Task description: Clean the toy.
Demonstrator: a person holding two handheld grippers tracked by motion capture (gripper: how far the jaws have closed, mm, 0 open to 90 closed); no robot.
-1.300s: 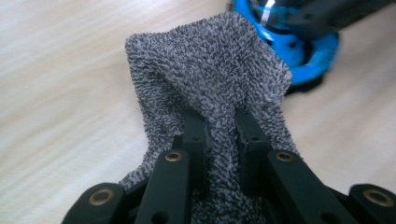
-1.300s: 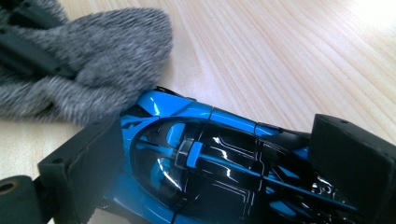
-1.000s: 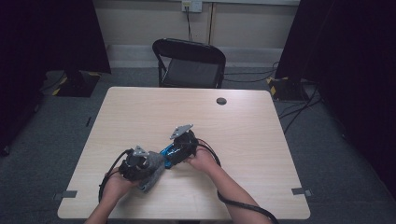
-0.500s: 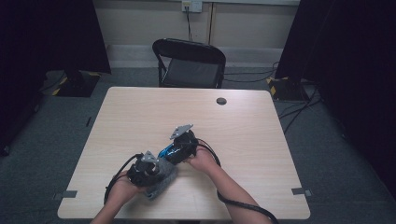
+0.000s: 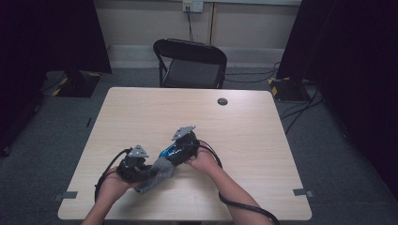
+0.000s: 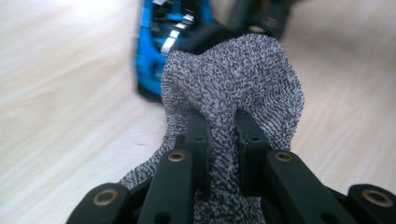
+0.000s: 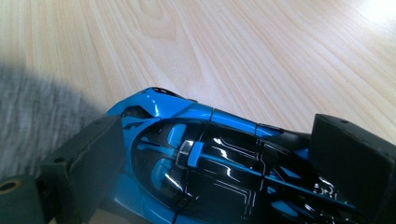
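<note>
From above, your left tool (image 5: 141,169) sits near the front edge of the worktop (image 5: 141,112), pinching a grey speckled cloth (image 5: 159,172) that spreads toward the blue toy car (image 5: 170,153). Your right tool (image 5: 180,149) holds that car just beside the cloth, nearer the middle of the worktop. A black chair (image 5: 190,63) stands beyond the far edge.

In the left gripper view, your jaws are drawn narrow, with a fold of the cloth (image 6: 233,93) bunched between them; the car (image 6: 156,51) lies just behind the cloth.

In the right gripper view, your jaws stand on either side of the car (image 7: 205,163), clamped against its flanks, and the cloth (image 7: 32,116) lies blurred at the left.
</note>
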